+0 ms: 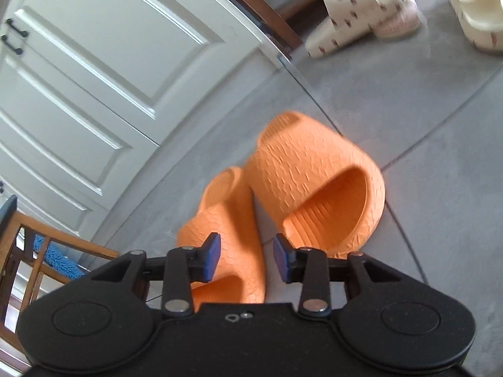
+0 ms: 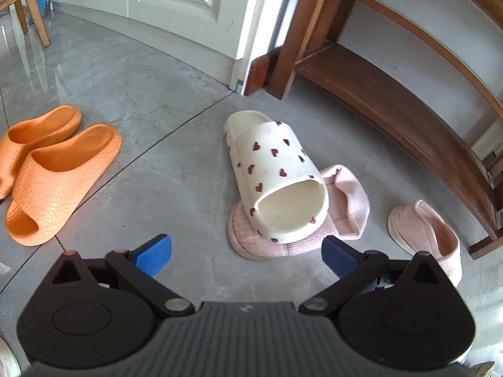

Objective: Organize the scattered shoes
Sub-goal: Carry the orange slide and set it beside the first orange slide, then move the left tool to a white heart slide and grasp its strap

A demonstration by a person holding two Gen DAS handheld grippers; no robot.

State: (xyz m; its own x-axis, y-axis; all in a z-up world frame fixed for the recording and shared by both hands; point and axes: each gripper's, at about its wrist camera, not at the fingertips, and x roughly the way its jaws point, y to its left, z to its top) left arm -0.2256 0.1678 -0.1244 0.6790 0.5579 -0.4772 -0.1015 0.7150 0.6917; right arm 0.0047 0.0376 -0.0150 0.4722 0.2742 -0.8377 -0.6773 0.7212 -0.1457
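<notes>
Two orange slippers lie side by side on the grey tile floor, the right one [image 1: 314, 182] tipped against the left one [image 1: 226, 242]. My left gripper [image 1: 246, 259] hovers at the left slipper's heel end, jaws partly apart, and a gap shows beside the right pad, so nothing is gripped. My right gripper [image 2: 246, 256] stands wide open and empty. Just ahead of it a cream slipper with dark hearts [image 2: 276, 176] rests on top of a pink fabric slipper [image 2: 342, 201]. A second pink slipper [image 2: 424, 238] lies to its right. The orange pair [image 2: 53, 169] shows at the left.
A brown wooden shoe rack [image 2: 377, 94] runs along the right wall. White panelled doors [image 1: 94, 78] stand behind the orange pair. A wooden chair with blue cloth [image 1: 41, 254] is at the left. Another cream slipper [image 1: 471, 9] lies farther off.
</notes>
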